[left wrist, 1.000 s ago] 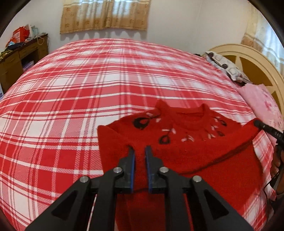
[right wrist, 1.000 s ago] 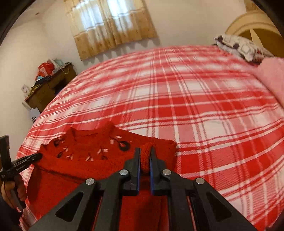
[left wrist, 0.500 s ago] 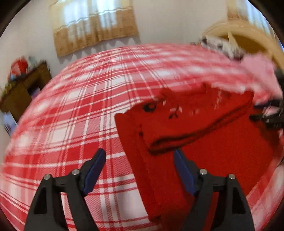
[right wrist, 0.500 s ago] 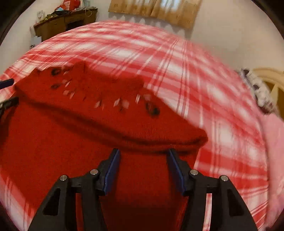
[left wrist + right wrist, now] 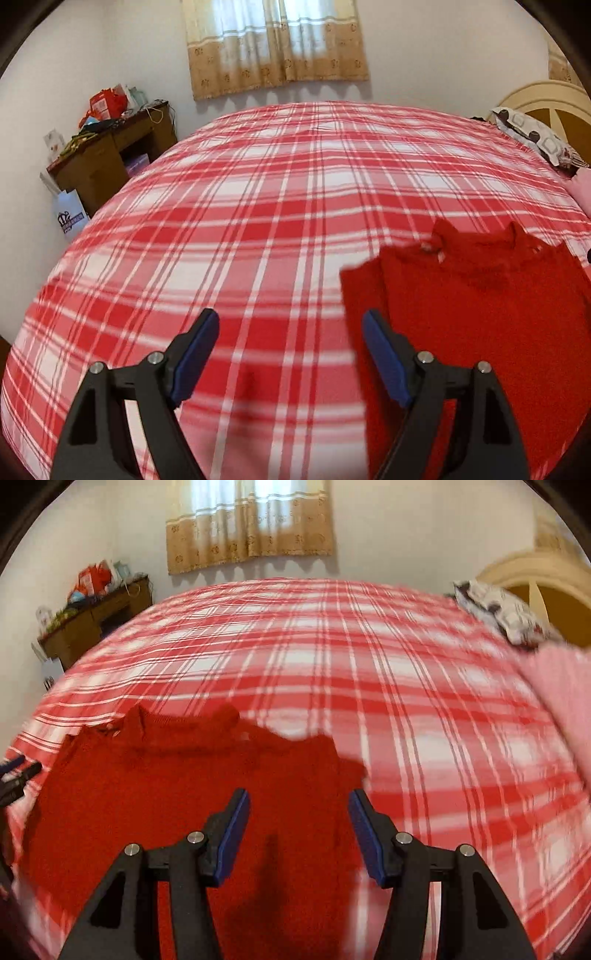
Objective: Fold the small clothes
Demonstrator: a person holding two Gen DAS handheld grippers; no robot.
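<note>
1. Sweater (image 5: 480,314), red, lies flat on the plaid bed (image 5: 258,221) near its front edge in the left wrist view — its right side is cut off by the frame. The left gripper (image 5: 290,354) stands wide over bare bedspread, gripping nothing.
2. Right wrist view: the right gripper (image 5: 298,830) is parted above the sweater (image 5: 166,794), empty — the picture is blurred.

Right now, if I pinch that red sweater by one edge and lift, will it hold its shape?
Probably not. The red knit sweater lies limp, folded over itself, so it should droop. Its fuzzy knit likely grips the plaid bedspread rather than sliding.
</note>
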